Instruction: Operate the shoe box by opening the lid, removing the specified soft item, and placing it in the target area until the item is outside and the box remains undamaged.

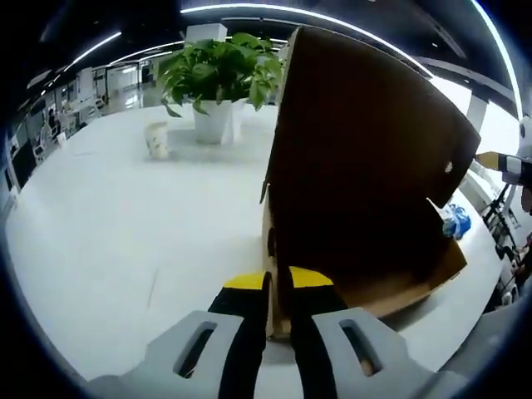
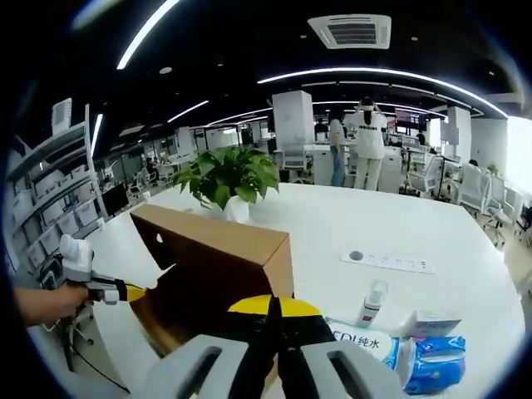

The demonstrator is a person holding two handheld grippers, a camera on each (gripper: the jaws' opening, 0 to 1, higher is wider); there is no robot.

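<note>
White table point(image 1: 108, 241) in a big office is where the brown cardboard shoe box point(image 1: 366, 191) is seen, with a potted plant point(image 1: 218, 79) and a small cup point(image 1: 157, 140) standing well behind it. In the left gripper view, the left gripper point(image 1: 278, 287) is shut on a thin cardboard edge of the box, low at the near corner, and the box is tipped up on its side. In the right gripper view, the right gripper point(image 2: 275, 312) is held with its jaws pressed together just in front of the box; whether cardboard is pinched between them cannot be told. The soft item cannot be seen, so it is judged to be inside the box. Beside the box, a wet-wipe pack point(image 2: 366, 345), a small bottle point(image 2: 373, 302) and a blue packet point(image 2: 439, 357) are lying. The thin edge could be torn or bent if it is pulled too hard. The box could also be tipped over, and the bottle could be knocked down.
</note>
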